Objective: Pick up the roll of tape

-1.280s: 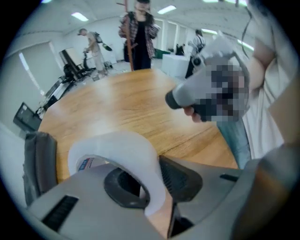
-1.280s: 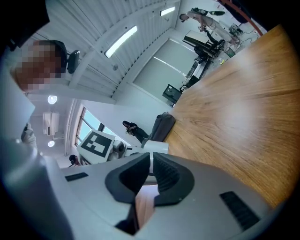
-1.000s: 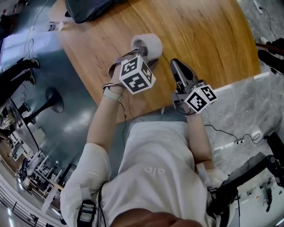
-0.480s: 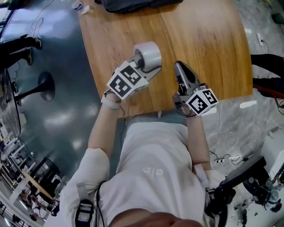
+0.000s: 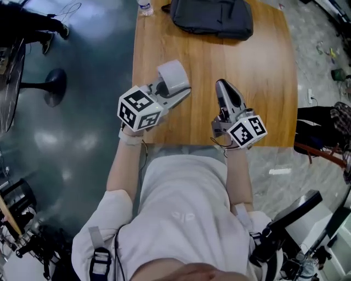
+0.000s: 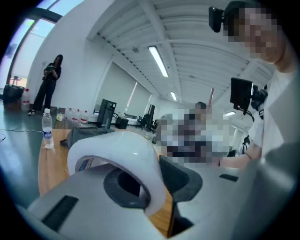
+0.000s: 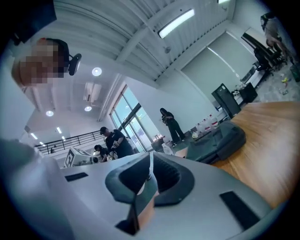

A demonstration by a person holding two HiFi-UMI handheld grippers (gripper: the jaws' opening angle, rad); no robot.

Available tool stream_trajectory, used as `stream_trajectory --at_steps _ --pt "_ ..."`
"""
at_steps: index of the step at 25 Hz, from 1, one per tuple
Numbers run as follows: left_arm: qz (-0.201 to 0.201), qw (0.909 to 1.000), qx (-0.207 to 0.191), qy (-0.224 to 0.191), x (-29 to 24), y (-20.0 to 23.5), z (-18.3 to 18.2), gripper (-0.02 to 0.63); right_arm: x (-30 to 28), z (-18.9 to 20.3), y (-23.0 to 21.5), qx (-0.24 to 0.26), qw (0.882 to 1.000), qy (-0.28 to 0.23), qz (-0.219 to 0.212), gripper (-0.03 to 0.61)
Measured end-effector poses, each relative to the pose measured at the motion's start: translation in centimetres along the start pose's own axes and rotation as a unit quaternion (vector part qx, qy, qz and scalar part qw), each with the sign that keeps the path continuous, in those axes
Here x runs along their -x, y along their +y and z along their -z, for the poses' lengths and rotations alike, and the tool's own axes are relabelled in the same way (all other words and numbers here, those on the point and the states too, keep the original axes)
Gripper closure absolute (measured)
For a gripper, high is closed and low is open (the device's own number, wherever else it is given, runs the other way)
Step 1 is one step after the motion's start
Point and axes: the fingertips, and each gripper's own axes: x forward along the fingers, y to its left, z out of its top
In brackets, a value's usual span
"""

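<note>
your left gripper (image 5: 166, 88) pinches the tape (image 5: 174, 76): one jaw sits through the core, the other presses on the outside, so the roll's wall is clamped between them. the left gripper view shows the tape (image 6: 123, 151) riding on the jaw, off the wood, with the table surface lower down behind it. in the head view the roll hangs over the table (image 5: 258, 77) close to its left edge, and that gripper's marker cube juts out past that edge over the dark floor (image 5: 82, 126). your right gripper (image 5: 222, 88) has its jaws pressed together with nothing between them; it points across the wood, apart from the left one, with a strip of bare wood between the two. the table's near edge runs just under both grippers, against your body. ahead, the wood is bare up to the bag (image 5: 211, 19) at the far edge, with a bottle (image 5: 144, 6) beside it at the far left corner. right of the right gripper there is bare wood out to the right edge.
</note>
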Motion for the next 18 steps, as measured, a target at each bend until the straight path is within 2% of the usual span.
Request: stream_trajectory --at_steps 4,8,15,18 --pt "-0.03 0.9976 0.012 -0.062 6.3 -0.1 -1.7 0.514 -2.7 -0.8 5.7 0.042 0.998 0.007 -0.046 0.546" --pt "-0.063 0.9905 0.026 -0.119 12.0 -0.3 -2.8 0.514 -5.0 -0.8 11.2 0.064 0.993 0.02 -0.099 0.546" --pt "-0.12 0.9685 0.028 -0.216 19.0 -1.1 -4.4 0.514 -7.2 -0.1 19.2 0.105 0.973 0.037 -0.204 0.546" --pt "-0.143 0.9592 0.026 -0.243 22.4 -1.8 -4.4 0.514 -7.9 0.7 22.8 0.107 0.964 0.044 -0.24 0.546"
